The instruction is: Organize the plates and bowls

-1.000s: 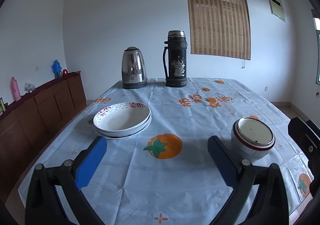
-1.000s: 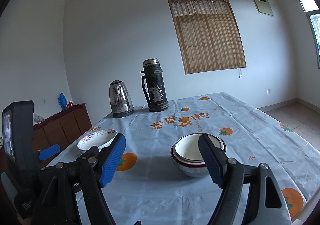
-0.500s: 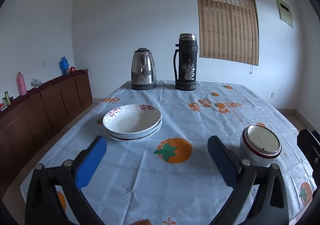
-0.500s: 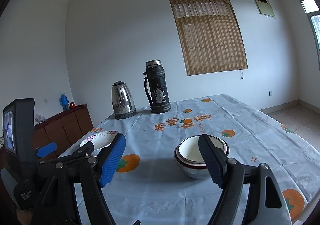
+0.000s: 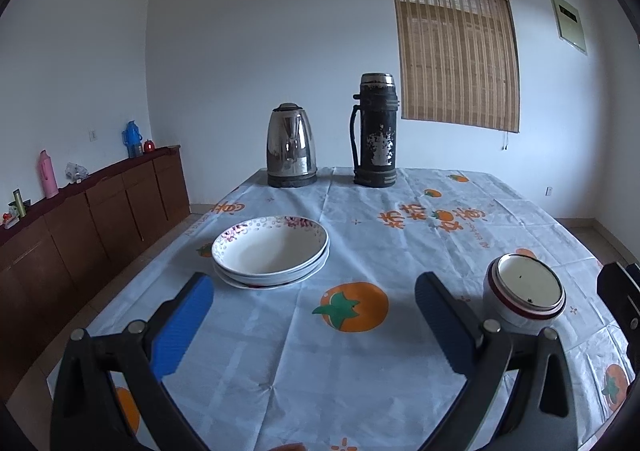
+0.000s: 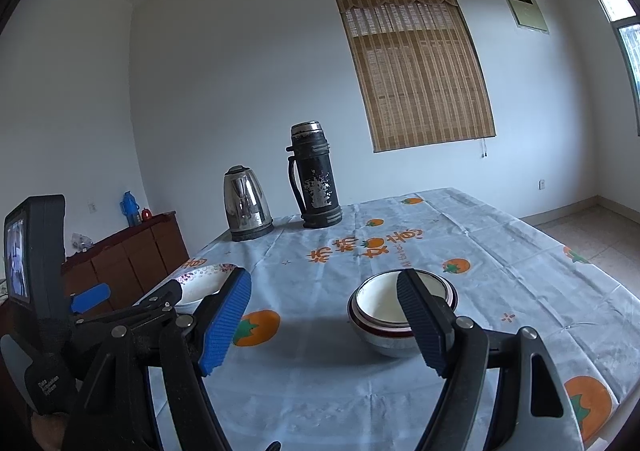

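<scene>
Two stacked white plates (image 5: 272, 251) with a floral rim lie on the left half of the table. A stack of white bowls (image 5: 524, 295) with a dark red band stands to the right. My left gripper (image 5: 312, 285) hovers open over the cloth, short of the plates, with nothing between its blue pads. In the right wrist view my right gripper (image 6: 323, 277) is open in front of the bowls (image 6: 380, 303), its right finger overlapping their rim in the picture. The plates (image 6: 200, 283) show behind its left finger. No dish is held.
A steel kettle (image 5: 291, 147) and a tall black thermos flask (image 5: 375, 131) stand at the table's far end. A brown sideboard (image 5: 100, 219) with small bottles runs along the left wall. The tablecloth (image 5: 360, 371) with orange fruit prints covers the table.
The left wrist view has levelled slightly, so plates and bowls sit a little further right in the picture. The right wrist view is nearly the same. Both grippers kept their opening.
</scene>
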Demonstrator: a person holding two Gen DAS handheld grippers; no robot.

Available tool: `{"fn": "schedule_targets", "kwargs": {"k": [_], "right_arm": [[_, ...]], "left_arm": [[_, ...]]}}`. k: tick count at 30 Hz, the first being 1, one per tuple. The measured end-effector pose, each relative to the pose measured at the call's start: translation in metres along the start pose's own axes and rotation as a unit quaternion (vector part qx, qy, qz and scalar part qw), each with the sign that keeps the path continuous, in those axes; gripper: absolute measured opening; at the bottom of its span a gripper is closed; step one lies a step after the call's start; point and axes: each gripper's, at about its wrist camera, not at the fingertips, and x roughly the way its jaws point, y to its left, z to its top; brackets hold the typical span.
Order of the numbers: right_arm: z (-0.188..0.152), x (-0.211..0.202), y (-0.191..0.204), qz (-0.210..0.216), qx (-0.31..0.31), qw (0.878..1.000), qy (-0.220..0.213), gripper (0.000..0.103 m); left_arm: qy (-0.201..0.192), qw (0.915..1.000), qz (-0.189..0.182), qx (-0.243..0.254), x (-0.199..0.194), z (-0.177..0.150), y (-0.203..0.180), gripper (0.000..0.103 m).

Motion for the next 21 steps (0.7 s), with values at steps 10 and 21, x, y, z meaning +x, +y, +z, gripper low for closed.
{"fn": "schedule_targets", "kwargs": {"k": [10,21], "right_arm": [[-0.0011,-0.0024,-0.0017,-0.002,0.005,1.0,-0.004,0.077],[-0.001,-0.0047,-0.0003,-0.001,0.003,1.0,-0.005,0.077]], "left_arm": [[-0.003,0.9999,-0.005,-0.011,-0.0026,0.0011,0.0024,0.102],[-0.013,0.9999,0.003,-0.007,-0.0057,0.0004,0.0016,0.103]]}}
